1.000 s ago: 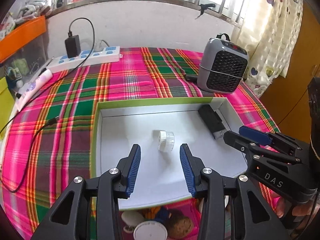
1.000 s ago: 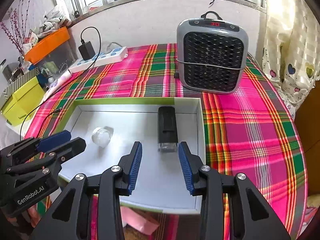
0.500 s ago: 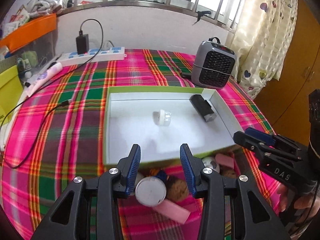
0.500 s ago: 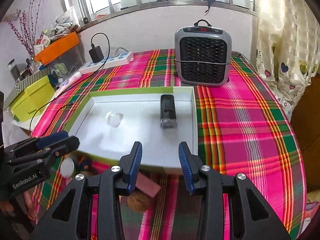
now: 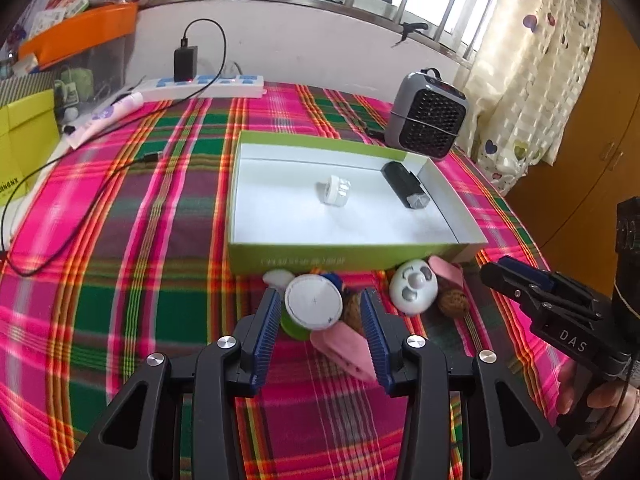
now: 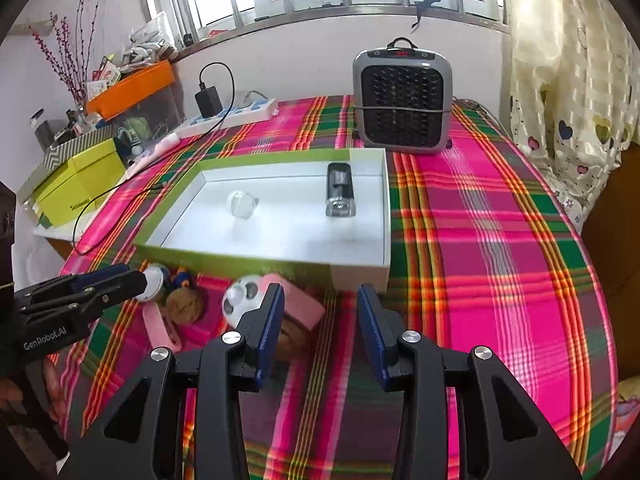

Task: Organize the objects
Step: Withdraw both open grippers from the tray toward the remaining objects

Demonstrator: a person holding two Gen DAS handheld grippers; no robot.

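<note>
A green box with a white inside [image 5: 352, 258] [image 6: 280, 268] lies on the plaid cloth. It holds a small clear jar [image 5: 334, 192] [image 6: 241, 205] and a black rectangular device [image 5: 405, 184] [image 6: 339, 190]. In front of the box lie a green tub with a white lid [image 5: 314, 302], a white round toy [image 5: 413, 287] [image 6: 242, 298], two walnuts [image 5: 452, 304] [image 6: 185, 306], a pink clip [image 5: 344, 350] [image 6: 160, 326] and a pink block [image 6: 298, 304]. My left gripper [image 5: 320, 312] is open, above the white-lidded tub. My right gripper [image 6: 320, 308] is open and empty, beside the pink block.
A grey heater [image 5: 426, 120] [image 6: 402, 96] stands behind the box. A power strip with a black charger [image 5: 200, 80] [image 6: 228, 114] and cables lie at the back left. Yellow-green boxes [image 6: 76, 188] and an orange bin [image 6: 132, 88] stand at the left edge.
Both grippers have drawn back from over the box toward the near side of the table. The objects in front of the box have come into full view. Both stay open.
</note>
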